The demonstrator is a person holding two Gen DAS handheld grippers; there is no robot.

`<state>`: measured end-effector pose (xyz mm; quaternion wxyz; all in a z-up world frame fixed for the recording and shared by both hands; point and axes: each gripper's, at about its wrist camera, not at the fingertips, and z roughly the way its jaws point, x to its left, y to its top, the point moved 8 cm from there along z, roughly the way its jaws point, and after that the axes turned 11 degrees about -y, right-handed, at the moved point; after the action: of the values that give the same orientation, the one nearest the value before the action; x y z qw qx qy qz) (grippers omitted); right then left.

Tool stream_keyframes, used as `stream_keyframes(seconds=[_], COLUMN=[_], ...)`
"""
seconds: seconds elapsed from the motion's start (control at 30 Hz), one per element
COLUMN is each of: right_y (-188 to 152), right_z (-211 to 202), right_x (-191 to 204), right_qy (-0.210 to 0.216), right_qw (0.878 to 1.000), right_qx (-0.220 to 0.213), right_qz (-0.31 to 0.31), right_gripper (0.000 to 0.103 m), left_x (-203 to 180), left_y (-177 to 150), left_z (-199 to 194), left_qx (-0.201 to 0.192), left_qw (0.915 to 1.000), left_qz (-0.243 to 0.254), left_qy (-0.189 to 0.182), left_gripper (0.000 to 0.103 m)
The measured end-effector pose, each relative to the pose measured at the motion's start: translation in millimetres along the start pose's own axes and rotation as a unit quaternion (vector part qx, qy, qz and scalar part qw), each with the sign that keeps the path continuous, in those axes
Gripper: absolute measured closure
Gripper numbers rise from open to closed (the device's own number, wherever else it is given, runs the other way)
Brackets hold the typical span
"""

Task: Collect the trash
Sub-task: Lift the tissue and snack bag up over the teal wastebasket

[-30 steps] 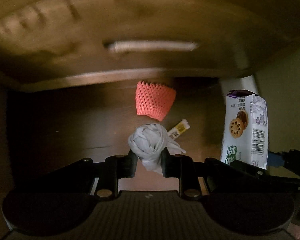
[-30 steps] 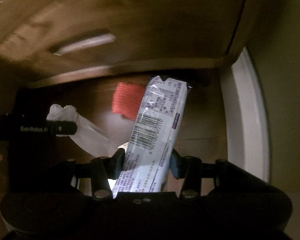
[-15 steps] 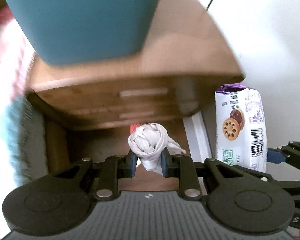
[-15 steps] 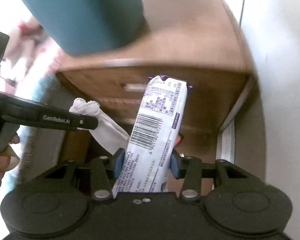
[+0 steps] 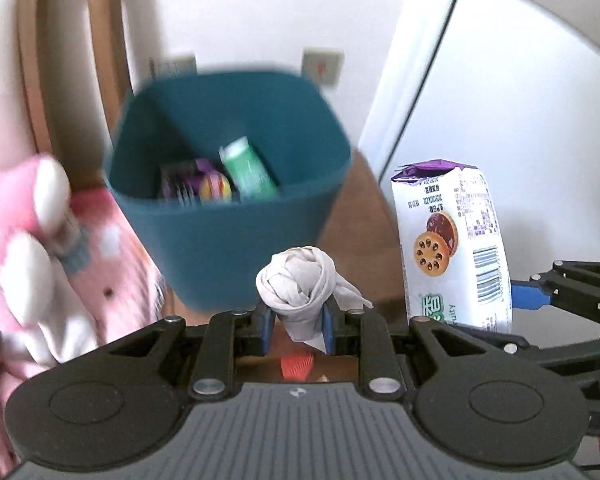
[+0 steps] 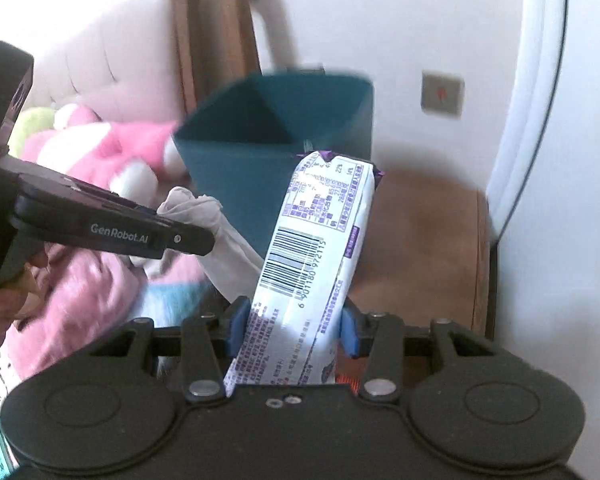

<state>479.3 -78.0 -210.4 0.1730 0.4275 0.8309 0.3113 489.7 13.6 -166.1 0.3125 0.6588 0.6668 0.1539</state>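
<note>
My left gripper (image 5: 296,326) is shut on a crumpled grey-white tissue (image 5: 300,284), held in front of a teal bin (image 5: 228,216) standing on a wooden nightstand (image 5: 356,216). Inside the bin lie a green packet (image 5: 248,170) and colourful wrappers (image 5: 198,186). My right gripper (image 6: 292,328) is shut on a white and purple biscuit packet (image 6: 312,264), upright between its blue pads. That biscuit packet (image 5: 456,240) also shows at the right of the left wrist view, and the left gripper (image 6: 156,232) with the tissue (image 6: 204,216) shows left of the bin (image 6: 260,160) in the right wrist view.
Pink plush toys (image 5: 28,248) and pink bedding (image 6: 84,280) lie left of the nightstand (image 6: 420,248). A white wall with a socket plate (image 6: 442,94) stands behind the bin. An orange foam net (image 5: 296,364) lies far below on the floor. A hand (image 6: 4,300) holds the left gripper.
Both grippers have risen from the dark floor under the nightstand, up past its drawers, to above its top, still holding the tissue and the packet. The bin's open inside now shows.
</note>
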Motion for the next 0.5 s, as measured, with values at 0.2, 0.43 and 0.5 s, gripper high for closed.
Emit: stream_keyframes(seconds=[0.2,0.43,0.5], right_y=[56.6,114.0,129.4], right_z=[-18.0,-7.3,0.5], right_x=[3.9,10.2,11.9], right_qy=[0.004,0.002,-0.001], right_qw=[0.999,0.997,0.997], right_qx=[-0.046,-0.065,-0.069], right_qz=[-0.019,-0.034,-0.039], right_gripper=[0.058,0.058,0.058], left_x=[5.8,21.1,27.1], left_y=[49.1,96.8,108.9], left_z=[-38.3,-58.6,-59.5], left_qx=[-0.057,-0.100,-0.105], left_qw=[0.9982,0.9928,0.9911], left_qz=[0.007,0.027,0.035], left_qy=[0.017,0.060,0.075], left_gripper=[0.080,0.080,0.080])
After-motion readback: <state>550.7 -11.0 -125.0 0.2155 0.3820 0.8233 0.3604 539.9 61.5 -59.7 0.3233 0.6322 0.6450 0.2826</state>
